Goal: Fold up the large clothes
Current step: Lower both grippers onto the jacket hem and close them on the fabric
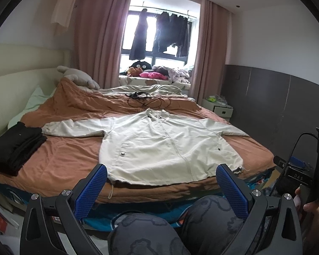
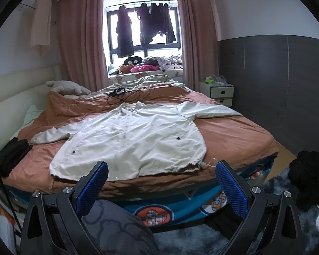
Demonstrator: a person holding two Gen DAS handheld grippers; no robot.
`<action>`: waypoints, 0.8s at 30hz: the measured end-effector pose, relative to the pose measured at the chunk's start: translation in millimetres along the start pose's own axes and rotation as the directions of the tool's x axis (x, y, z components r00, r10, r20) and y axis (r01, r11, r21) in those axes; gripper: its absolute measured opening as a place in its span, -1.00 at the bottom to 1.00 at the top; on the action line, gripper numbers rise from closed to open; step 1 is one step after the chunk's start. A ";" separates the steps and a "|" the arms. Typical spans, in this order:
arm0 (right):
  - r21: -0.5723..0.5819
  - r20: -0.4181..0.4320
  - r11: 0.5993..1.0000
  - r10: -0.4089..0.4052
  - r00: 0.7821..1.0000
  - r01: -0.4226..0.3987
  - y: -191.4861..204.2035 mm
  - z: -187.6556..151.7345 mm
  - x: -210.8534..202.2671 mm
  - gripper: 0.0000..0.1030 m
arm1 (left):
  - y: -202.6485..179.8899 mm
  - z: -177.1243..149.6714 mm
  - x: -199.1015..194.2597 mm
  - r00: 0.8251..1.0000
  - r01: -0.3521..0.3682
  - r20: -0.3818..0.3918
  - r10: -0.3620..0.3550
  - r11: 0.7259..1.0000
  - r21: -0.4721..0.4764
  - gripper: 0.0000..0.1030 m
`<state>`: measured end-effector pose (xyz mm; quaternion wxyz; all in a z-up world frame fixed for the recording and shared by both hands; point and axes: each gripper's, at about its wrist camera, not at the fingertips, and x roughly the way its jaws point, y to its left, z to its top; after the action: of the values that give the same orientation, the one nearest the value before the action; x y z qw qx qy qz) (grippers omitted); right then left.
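Left claw: the left claw (image 1: 161,171) is hanging short of the bed's near edge with its blue-padded fingers (image 1: 91,190) spread wide apart, gripping nothing.
Right claw: the right claw (image 2: 161,170) is likewise gaping wide, its blue pads (image 2: 230,188) bare, hovering before the near edge of the bed and touching no cloth.
Person: patterned grey trouser knees (image 1: 146,231) are showing below the claws; in the left view a hand (image 1: 312,208) is gripping the other device's handle at the right edge.
Jacket: a large cream jacket (image 2: 127,142) is lying flat, front side up, on the bed (image 2: 234,131), its hem running along the near edge and its collar pointing toward the window. Both sleeves are stretching outward toward the bed's left and right edges. A drawstring end (image 2: 209,163) is trailing off the hem near the near right corner.
Folded pile: a stack of black folded clothes (image 1: 14,146) is sitting near the bed's near left corner, just beside the jacket's left cuff.
Bed cover: a rust-orange quilt is covering the bed, rumpled toward the far end.
Cables: black cables (image 2: 127,95) are lying tangled on the quilt just beyond the collar.
Far end: a pale plush toy (image 2: 68,87) is resting near the far left corner, by the headboard.
Beyond the bed: dark garments (image 2: 146,25) are hanging in the window between pink curtains, and a white nightstand (image 2: 219,93) is standing by the far right corner.
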<state>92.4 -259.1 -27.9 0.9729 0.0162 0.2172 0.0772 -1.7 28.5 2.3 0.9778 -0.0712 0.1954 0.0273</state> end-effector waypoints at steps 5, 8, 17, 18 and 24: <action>-0.017 -0.016 1.000 0.021 1.000 -0.021 16.4 8.0 19.9 0.96 | 16.1 9.2 12.0 1.000 -0.016 -0.005 0.016 1.000 -0.024 0.99; -0.022 -0.024 0.999 0.035 0.999 -0.035 26.5 14.0 34.3 0.96 | 23.9 15.5 20.1 0.999 -0.032 -0.002 0.032 0.999 -0.021 0.99; -0.039 -0.039 0.995 0.093 0.995 -0.094 64.1 37.9 78.9 0.96 | 45.5 37.0 44.4 0.997 -0.071 0.008 0.071 0.997 -0.028 0.99; -0.041 -0.041 0.994 0.101 0.994 -0.103 69.2 40.8 84.7 0.96 | 48.2 39.1 48.0 0.997 -0.073 0.008 0.073 0.997 -0.030 0.99; -0.049 -0.064 0.987 0.150 0.987 -0.153 96.6 57.2 126.3 0.96 | 68.9 54.5 87.0 0.995 -0.097 -0.032 0.095 0.994 -0.041 0.98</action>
<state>215.8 -143.7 -22.9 0.9573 0.0043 0.2425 0.1572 93.6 107.0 9.6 0.9705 -0.0829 0.2127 0.0772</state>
